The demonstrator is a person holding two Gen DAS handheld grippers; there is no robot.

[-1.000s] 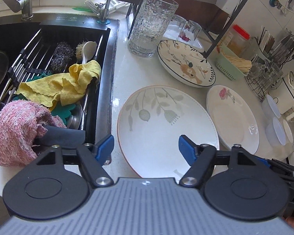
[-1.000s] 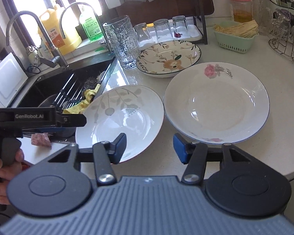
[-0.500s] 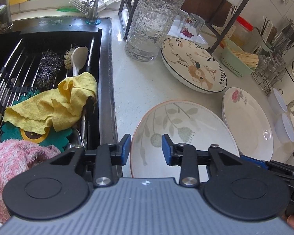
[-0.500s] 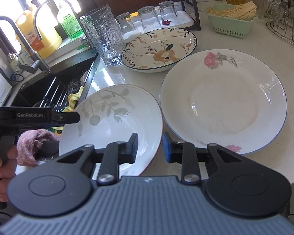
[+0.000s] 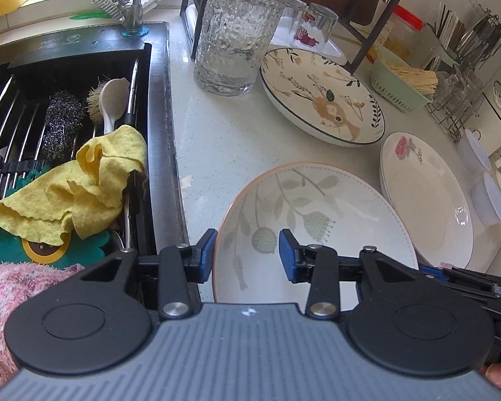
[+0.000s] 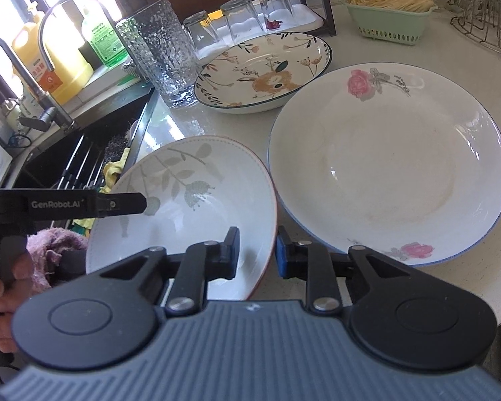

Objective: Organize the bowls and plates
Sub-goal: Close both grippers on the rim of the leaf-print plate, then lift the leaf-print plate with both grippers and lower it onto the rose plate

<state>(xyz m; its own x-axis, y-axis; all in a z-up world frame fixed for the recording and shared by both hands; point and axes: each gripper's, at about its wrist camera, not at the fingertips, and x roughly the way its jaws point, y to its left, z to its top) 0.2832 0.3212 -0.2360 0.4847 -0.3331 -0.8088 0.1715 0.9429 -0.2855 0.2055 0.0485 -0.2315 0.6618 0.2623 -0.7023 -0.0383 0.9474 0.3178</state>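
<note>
A white leaf-patterned plate [image 5: 317, 220] [image 6: 190, 207] lies on the counter beside the sink. My left gripper [image 5: 247, 255] straddles its left rim, one pad outside and one over the inside. Its jaws are opening slightly and do not visibly press on the rim. My right gripper [image 6: 257, 252] straddles the plate's right rim, and its jaws are closing with a gap still showing. The left gripper's fingers [image 6: 127, 204] show over the plate in the right wrist view. A rose plate [image 6: 384, 167] [image 5: 427, 200] sits to the right, and a flower-and-animal plate [image 6: 264, 70] [image 5: 320, 100] behind.
A tall textured glass [image 5: 240, 30] stands behind the plates. The sink [image 5: 157, 133] on the left holds a yellow cloth [image 5: 83, 183] and scrubbers. A green basket [image 5: 400, 90], a wire rack [image 5: 457, 107] and small white bowls [image 5: 491, 197] line the right side.
Both grippers have come forward and down onto the leaf plate. Their jaws have narrowed from wide open to straddling its opposite rims.
</note>
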